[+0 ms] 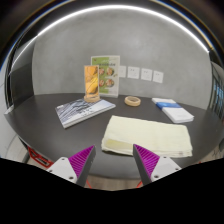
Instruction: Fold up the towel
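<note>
Two fingers of the gripper (116,162) sit spread apart with nothing between them, magenta pads (82,158) facing inward, hovering at the near edge of the dark round table (40,125). Just ahead of the fingers lies the pale yellow folded towel (148,136), a soft, flat rectangle with layered edges showing along its near side. Beyond it to the left rests a grey-and-white booklet (83,110), lying flat and slightly angled. Further back stands a tall clear container with yellow contents (92,84), a green-and-white printed card (103,69) upright behind it. Near that, a small tan ring-shaped roll of tape (132,101), and off to the right a white-and-blue flat stack (172,109).
</note>
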Available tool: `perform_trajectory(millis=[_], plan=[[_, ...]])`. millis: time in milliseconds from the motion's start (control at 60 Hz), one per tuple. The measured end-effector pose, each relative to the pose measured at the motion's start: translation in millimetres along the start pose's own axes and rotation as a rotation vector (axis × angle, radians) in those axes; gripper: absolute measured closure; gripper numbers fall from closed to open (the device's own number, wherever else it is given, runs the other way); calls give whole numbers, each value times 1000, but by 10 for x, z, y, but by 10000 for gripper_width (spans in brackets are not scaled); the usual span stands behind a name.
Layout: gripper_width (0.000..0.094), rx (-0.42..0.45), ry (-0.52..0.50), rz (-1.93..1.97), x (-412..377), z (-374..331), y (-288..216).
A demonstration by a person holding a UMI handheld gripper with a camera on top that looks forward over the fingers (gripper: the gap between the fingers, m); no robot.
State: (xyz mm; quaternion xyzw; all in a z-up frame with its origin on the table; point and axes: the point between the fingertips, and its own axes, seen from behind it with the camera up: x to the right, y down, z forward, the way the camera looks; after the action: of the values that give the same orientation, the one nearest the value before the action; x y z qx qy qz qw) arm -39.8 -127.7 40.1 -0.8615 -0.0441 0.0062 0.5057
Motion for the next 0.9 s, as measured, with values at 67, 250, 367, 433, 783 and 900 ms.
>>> perform_trajectory(millis=[67, 250, 367, 433, 783, 900], plan=[[184, -26, -48, -13, -131, 383, -90], [205, -48, -58, -55, -204, 1123, -303], [220, -86, -51, -63, -199, 1370, -232], [271, -81, -44, -52, -163, 1431, -239], [925, -75, -33, -27, 87, 1488, -284], [926, -13, -45, -24, 262, 1322, -545]])
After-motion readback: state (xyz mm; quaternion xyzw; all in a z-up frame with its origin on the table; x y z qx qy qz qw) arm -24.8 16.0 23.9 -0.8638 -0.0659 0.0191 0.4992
